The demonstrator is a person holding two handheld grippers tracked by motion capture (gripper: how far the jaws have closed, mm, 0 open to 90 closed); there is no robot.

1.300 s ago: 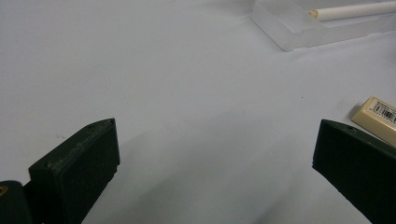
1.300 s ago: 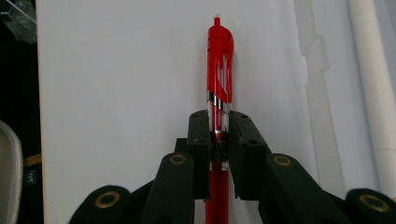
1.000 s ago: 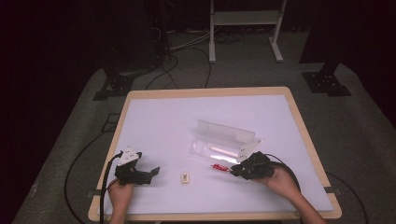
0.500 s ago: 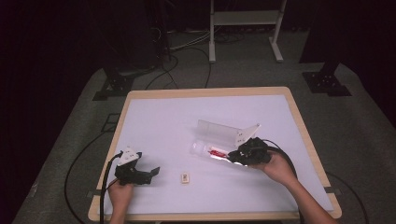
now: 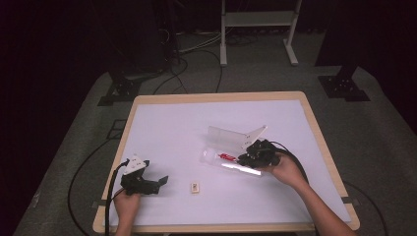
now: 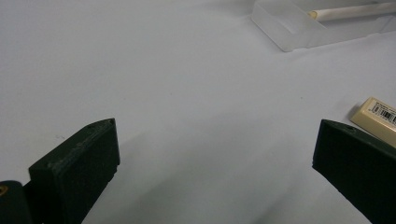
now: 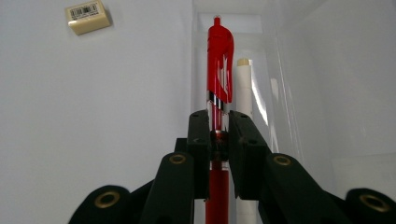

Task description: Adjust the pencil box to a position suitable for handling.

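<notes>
right gripper [image 7: 218,126] clamped on a red pen [image 7: 219,74], jaws pressed on the barrel near its middle, clip end pointing away. carried across the surface [image 5: 172,137] during the last second: a second ago low near the front right, beside the clear plastic case [image 5: 231,162]; now directly over the open tray of that case. pen now hanging above the tray along its length, tip end toward the hand, not yet laid down as far as can be judged. inside the tray already a white pen [image 7: 243,88], lying parallel and just beside the red one. lid of the case [image 5: 236,135] standing open behind, toward the far side.

meaning for the work: transport almost finished, pen lined up with the tray; remaining only to lower it and to let go.

left gripper [image 5: 147,182] not changed, resting on the surface near the front left, jaws wide apart and holding nothing. small eraser [image 5: 195,187] lying between the two hands, untouched, apart from the case.
</notes>
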